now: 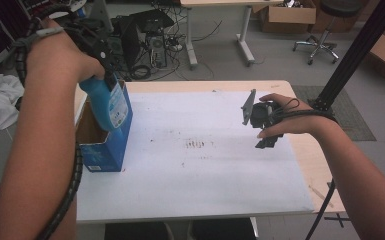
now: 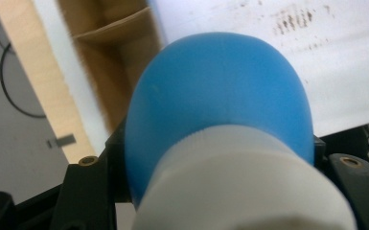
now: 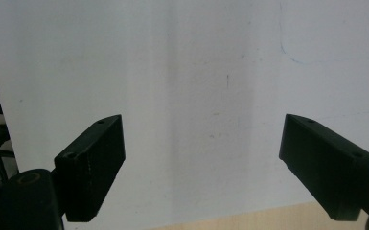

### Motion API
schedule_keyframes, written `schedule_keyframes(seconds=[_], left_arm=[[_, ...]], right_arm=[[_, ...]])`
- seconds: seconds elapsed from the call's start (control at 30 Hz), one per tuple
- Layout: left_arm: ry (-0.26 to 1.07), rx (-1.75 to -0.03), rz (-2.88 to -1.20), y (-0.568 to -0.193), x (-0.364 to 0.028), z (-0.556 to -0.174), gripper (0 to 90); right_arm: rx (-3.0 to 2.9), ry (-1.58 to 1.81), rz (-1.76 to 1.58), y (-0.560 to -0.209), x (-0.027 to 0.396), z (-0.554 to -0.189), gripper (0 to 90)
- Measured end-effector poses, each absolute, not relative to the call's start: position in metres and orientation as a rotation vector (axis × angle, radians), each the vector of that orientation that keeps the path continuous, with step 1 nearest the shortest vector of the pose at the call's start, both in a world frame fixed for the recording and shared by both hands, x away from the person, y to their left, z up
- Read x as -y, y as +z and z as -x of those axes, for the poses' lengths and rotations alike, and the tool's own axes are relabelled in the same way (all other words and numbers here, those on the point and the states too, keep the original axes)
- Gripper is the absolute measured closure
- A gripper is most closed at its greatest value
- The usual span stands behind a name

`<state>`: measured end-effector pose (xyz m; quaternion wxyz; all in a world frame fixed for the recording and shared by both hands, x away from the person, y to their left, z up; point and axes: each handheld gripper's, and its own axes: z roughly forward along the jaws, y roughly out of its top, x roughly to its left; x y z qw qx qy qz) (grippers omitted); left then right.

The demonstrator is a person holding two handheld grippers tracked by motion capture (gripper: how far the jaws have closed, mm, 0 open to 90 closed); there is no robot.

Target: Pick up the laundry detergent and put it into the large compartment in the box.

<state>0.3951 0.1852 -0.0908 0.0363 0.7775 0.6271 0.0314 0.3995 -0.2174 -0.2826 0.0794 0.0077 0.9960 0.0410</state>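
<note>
High view: the left gripper (image 1: 105, 70) clamps a blue bottle (image 1: 107, 102) by its white-capped neck, long axis upright, partly inside the open blue carton (image 1: 102, 150) at the table's (image 1: 205, 200) left edge; the right gripper (image 1: 265, 122), jaws apart and empty, hangs near the right edge

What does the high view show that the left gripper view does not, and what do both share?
High view alone: the bottle's label, the right tongs standing apart over the sheet, and the floor clutter beyond the table. Left gripper view alone: the bottle's white cap close up. Shared: the blue bottle, the open box and the stained white sheet.
</note>
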Motion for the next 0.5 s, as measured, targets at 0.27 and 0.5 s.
schedule_keyframes(seconds=[0.27,0.5], left_arm=[[0.116,-2.083,-2.266,-0.079,-0.218,-0.394,39.3],[0.116,-2.141,-2.231,-0.086,-0.234,-0.397,39.3]], right_arm=[[-2.982,0.118,-0.016,-0.284,0.218,-0.401,16.1],[-2.986,0.119,-0.016,-0.285,0.216,-0.402,16.1]])
